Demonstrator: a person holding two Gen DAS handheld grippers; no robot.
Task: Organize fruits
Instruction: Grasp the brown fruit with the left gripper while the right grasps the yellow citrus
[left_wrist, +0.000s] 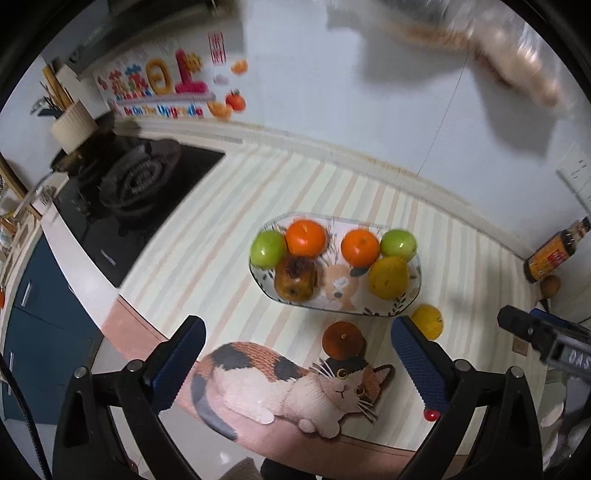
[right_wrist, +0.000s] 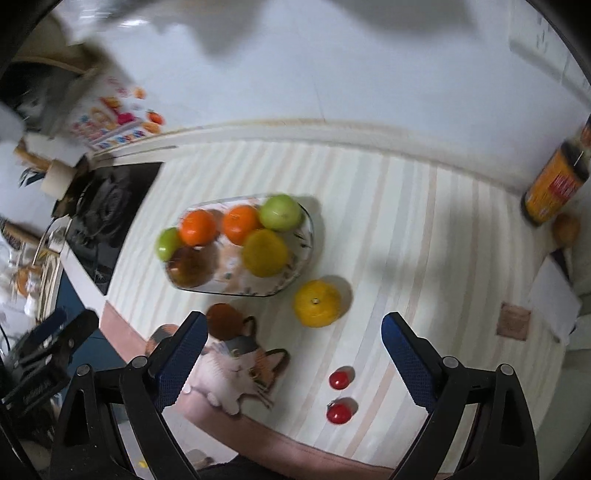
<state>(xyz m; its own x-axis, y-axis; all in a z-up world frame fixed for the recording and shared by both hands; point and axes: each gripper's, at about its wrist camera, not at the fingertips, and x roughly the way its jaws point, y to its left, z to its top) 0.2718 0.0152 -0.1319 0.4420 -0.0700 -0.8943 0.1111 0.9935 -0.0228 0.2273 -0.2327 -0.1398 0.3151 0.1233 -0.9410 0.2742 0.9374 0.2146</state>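
Both my grippers, left gripper (left_wrist: 297, 354) and right gripper (right_wrist: 291, 350), gape apart, empty. Six fruits on the plate (left_wrist: 413, 291); yellow citrus (right_wrist: 317, 303) and brown fruit (left_wrist: 343, 340) just beside the plate.

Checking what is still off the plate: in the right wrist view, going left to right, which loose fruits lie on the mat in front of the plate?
Brown fruit → yellow citrus → the two small red fruits, stacked near-far.
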